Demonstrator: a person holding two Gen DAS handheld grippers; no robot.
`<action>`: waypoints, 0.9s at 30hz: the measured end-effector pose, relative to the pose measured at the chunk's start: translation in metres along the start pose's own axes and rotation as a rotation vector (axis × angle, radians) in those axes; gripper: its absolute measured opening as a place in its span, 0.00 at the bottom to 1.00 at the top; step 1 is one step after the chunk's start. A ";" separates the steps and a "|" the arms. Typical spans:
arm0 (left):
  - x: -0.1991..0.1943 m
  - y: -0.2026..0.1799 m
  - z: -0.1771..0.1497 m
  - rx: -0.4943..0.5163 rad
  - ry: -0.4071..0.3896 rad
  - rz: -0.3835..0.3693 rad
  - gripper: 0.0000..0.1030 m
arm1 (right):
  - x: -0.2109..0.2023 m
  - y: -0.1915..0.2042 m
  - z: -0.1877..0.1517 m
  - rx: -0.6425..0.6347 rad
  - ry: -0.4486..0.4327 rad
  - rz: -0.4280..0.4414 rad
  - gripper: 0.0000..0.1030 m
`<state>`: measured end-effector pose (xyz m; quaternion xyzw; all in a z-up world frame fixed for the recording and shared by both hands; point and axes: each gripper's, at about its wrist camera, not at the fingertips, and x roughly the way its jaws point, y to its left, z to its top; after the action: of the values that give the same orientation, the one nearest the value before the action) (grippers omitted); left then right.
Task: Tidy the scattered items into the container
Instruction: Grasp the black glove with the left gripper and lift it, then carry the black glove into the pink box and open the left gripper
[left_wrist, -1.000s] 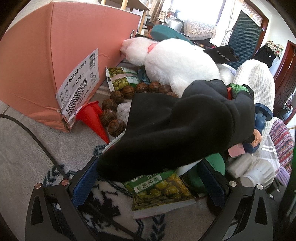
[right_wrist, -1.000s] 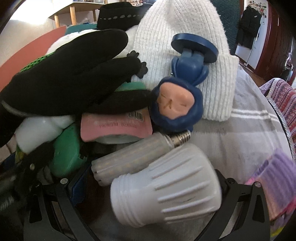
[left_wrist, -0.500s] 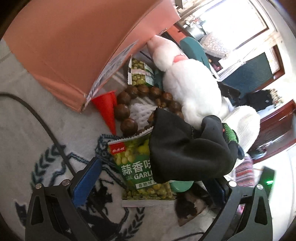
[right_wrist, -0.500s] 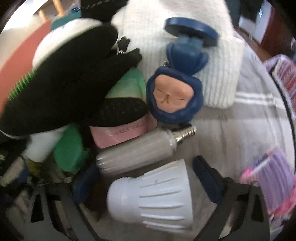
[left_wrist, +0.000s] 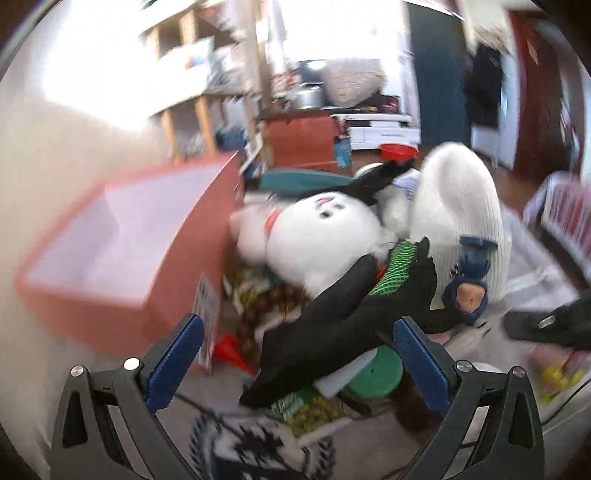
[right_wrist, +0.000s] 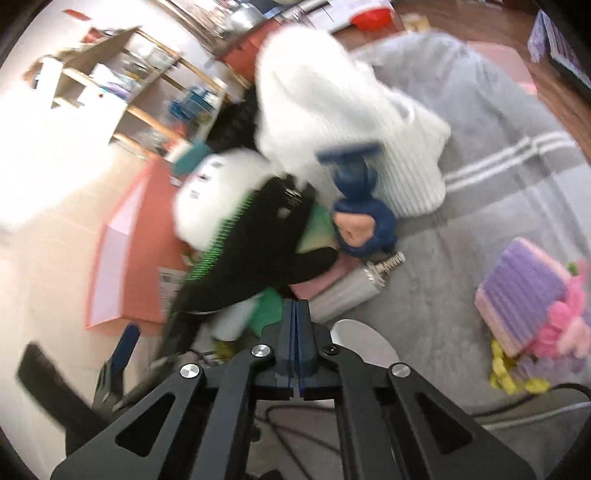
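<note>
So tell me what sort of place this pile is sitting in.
Most likely a lived-in home, perhaps a bed or sofa under a grey blanket. Wooden shelving stands against the wall, a metal pot sits further back, and a dark coat hangs by the door.

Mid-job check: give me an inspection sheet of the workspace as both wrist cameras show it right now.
Surface: grey blanket with white stripes.
Job's things: pink box, open, nothing seen inside; black glove lies on the pile beside it, over a white plush toy, white knit hat, blue doll, two bulbs and a snack pack.
Clutter: purple knit item apart on the blanket.
Grippers: left gripper open, empty, over the pile; right gripper shut, empty.
Cables: dark cable along the blanket's near edge.
Surroundings: wooden shelves, blurred.
</note>
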<state>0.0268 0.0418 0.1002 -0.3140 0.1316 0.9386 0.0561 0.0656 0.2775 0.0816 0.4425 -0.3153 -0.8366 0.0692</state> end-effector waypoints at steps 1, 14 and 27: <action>0.007 -0.011 0.001 0.068 0.008 0.013 1.00 | -0.008 0.001 -0.006 0.004 0.000 0.014 0.00; -0.047 0.008 0.066 0.012 0.078 -0.176 0.11 | 0.020 -0.009 -0.040 0.264 0.109 0.007 0.02; -0.059 0.264 0.153 -0.243 0.093 0.168 0.79 | 0.031 0.035 -0.030 0.187 0.145 -0.163 0.85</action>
<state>-0.0638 -0.1697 0.3088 -0.3496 0.0456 0.9334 -0.0672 0.0649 0.2235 0.0678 0.5304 -0.3489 -0.7724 -0.0178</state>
